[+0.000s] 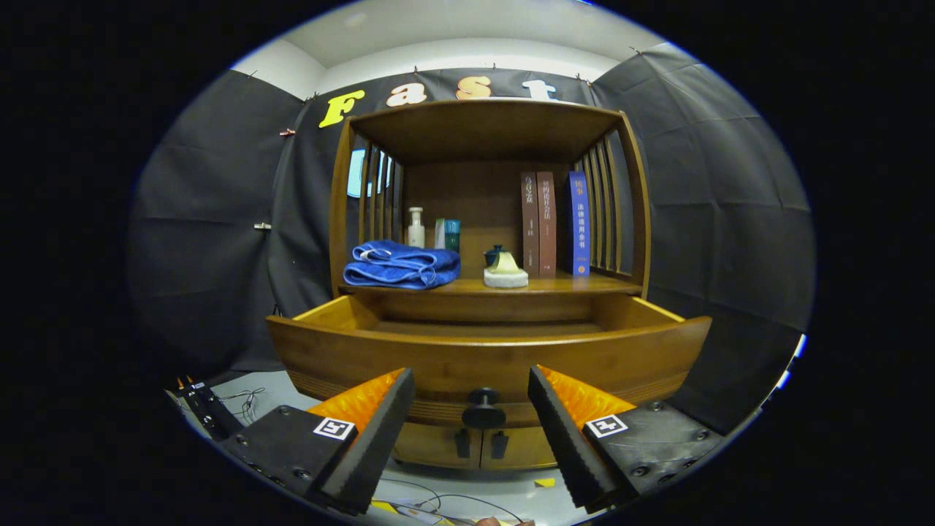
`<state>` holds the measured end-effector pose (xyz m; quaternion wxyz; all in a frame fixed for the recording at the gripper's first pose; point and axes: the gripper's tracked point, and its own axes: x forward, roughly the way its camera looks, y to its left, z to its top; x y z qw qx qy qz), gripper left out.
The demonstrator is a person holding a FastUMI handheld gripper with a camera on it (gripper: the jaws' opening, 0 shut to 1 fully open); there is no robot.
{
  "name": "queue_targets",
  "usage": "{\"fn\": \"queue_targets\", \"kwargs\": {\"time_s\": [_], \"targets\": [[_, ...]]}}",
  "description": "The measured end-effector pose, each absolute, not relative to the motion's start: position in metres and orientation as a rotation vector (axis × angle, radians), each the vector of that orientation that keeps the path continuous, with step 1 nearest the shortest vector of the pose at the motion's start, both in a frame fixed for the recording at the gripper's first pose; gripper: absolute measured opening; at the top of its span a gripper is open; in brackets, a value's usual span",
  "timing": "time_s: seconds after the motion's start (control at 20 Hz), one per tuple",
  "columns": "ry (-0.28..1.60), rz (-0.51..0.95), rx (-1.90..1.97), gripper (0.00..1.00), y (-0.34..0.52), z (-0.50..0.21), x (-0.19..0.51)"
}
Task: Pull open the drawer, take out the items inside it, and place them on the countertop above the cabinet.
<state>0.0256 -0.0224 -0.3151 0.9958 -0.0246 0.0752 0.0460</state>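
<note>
Gripper (pixel 471 391) fingers spread wide apart, holding nothing; the drawer's round dark knob (pixel 483 409) sits in the gap between the fingertips, touching neither. Drawer (pixel 482 351) of the wooden cabinet (pixel 486 131) is pulled out toward the gripper; its front panel hides most of the interior, so whether anything lies inside cannot be told from this angle. Countertop (pixel 467 287) just above the drawer carries a folded blue towel (pixel 402 264) at left, and a pale round block with a yellowish piece on it (pixel 505 273) near the middle, with a small dark pot (pixel 494 255) just behind it. Further back: a white pump bottle (pixel 416 228) and a small teal box (pixel 448 234) beside it. Three books (pixel 553 223) stand upright at the right, against the slatted side. Below the drawer, two small cupboard-door handles (pixel 480 443) side by side. Cables (pixel 245 400) lie on the grey floor at left.
</note>
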Motion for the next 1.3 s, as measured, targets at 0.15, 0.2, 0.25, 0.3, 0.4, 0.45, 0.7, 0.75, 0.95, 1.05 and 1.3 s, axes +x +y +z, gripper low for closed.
{"fn": "queue_targets", "kwargs": {"time_s": [0.15, 0.2, 0.25, 0.3, 0.4, 0.45, 0.7, 0.75, 0.95, 1.05, 1.3], "targets": [[0.166, 0.099, -0.055, 0.99, -0.019, -0.332, 0.040], [0.170, 0.095, -0.070, 0.99, -0.018, -0.337, 0.046], [0.173, 0.085, -0.084, 0.99, -0.021, -0.340, 0.050], [0.176, 0.073, -0.085, 0.99, -0.022, -0.343, 0.055], [0.179, 0.061, -0.066, 0.99, -0.020, -0.347, 0.066], [0.194, 0.032, -0.074, 0.99, -0.025, -0.352, 0.067], [0.133, 0.005, -0.083, 0.97, -0.023, -0.343, 0.073], [0.118, 0.007, -0.113, 0.97, -0.023, -0.338, 0.077], [0.101, 0.011, -0.168, 0.98, -0.022, -0.330, 0.099], [0.100, 0.013, -0.164, 0.98, -0.021, -0.331, 0.113], [0.110, 0.007, -0.181, 0.98, -0.020, -0.336, 0.153]]}}
